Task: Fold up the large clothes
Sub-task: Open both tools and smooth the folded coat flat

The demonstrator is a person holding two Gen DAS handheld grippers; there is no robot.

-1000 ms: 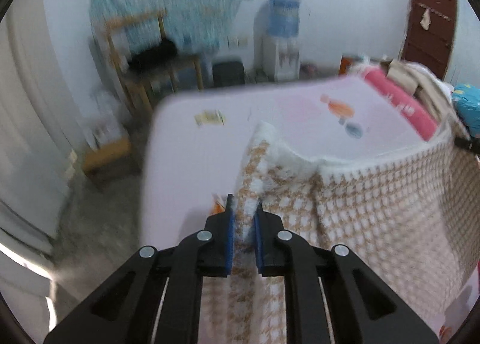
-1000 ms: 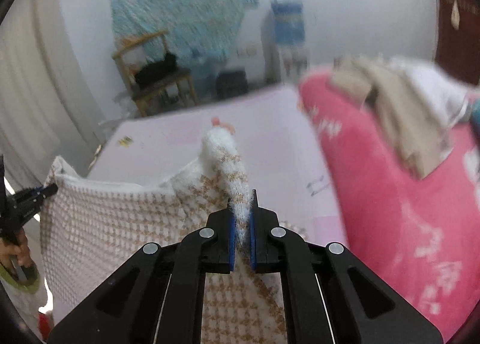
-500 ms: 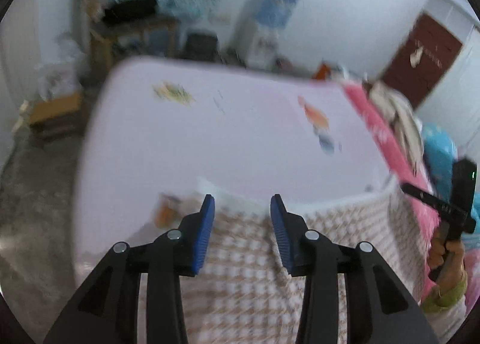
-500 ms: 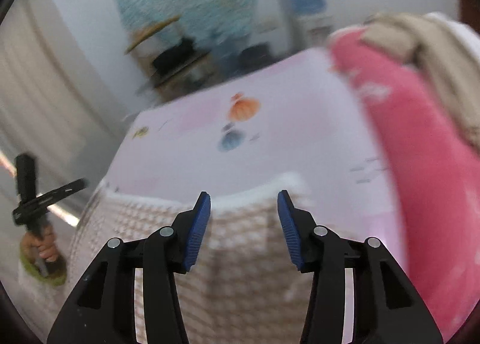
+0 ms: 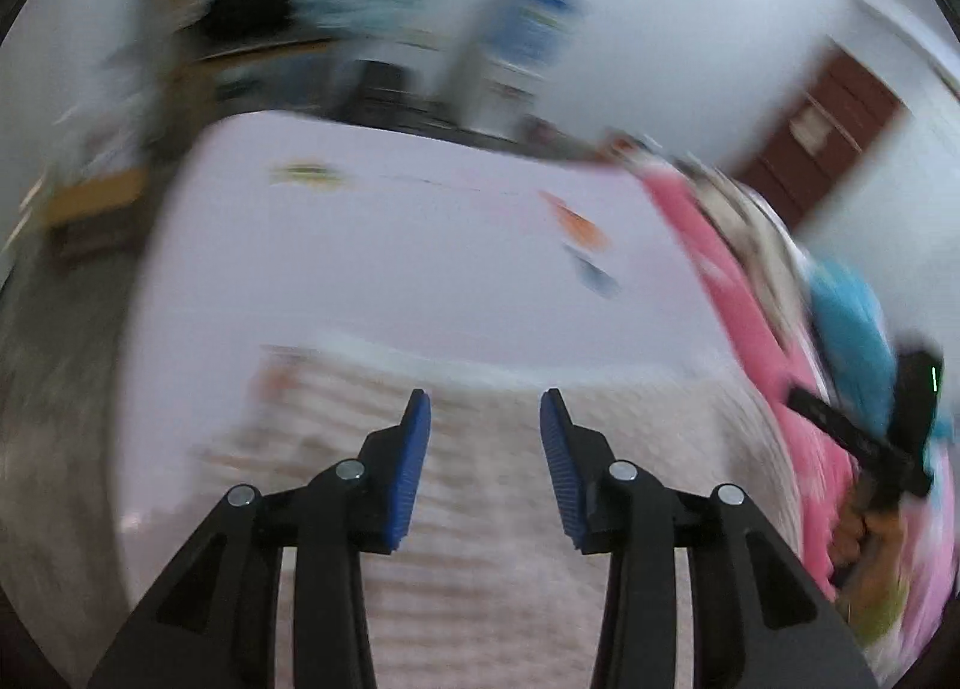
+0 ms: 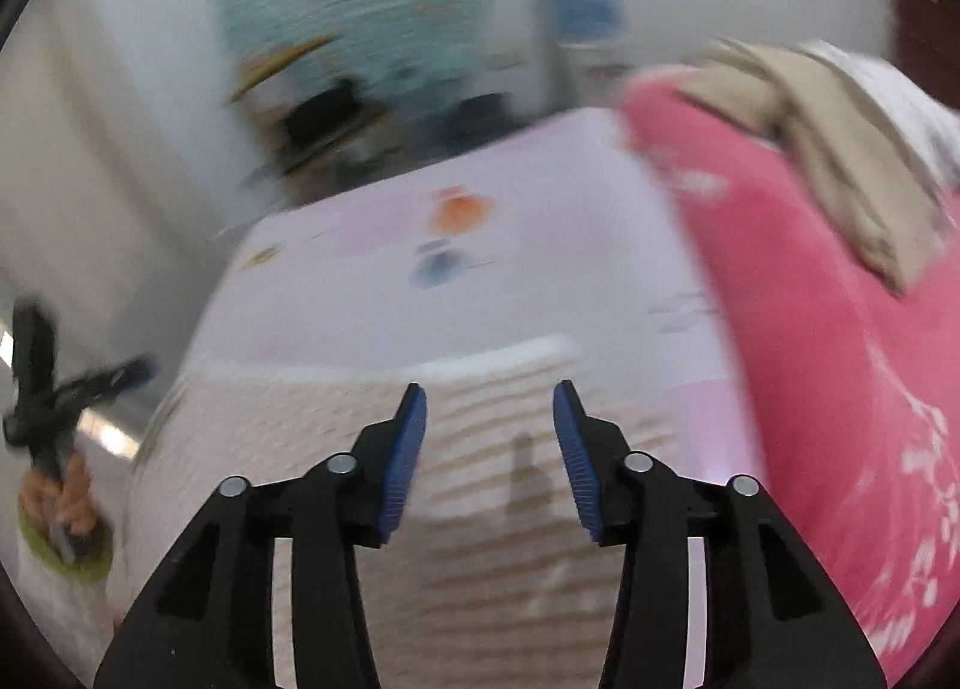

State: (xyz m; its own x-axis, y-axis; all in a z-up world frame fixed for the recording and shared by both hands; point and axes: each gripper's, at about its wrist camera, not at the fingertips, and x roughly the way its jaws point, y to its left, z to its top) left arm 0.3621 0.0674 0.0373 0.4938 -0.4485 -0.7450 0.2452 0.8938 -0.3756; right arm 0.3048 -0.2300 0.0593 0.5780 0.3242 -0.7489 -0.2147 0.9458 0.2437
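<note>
Brown-and-white checked cloth [image 5: 480,509] lies flat across the lower middle of both views on the pale bed sheet [image 5: 390,269]. The left gripper [image 5: 485,431] and right gripper [image 6: 489,425] both gape wide, holding nothing. Heavy blur hides the edges; regrasping blind could catch one layer only, or drag the fold askew.

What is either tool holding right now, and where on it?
Nothing. Left tool and right tool are both open above the checked garment.
</note>
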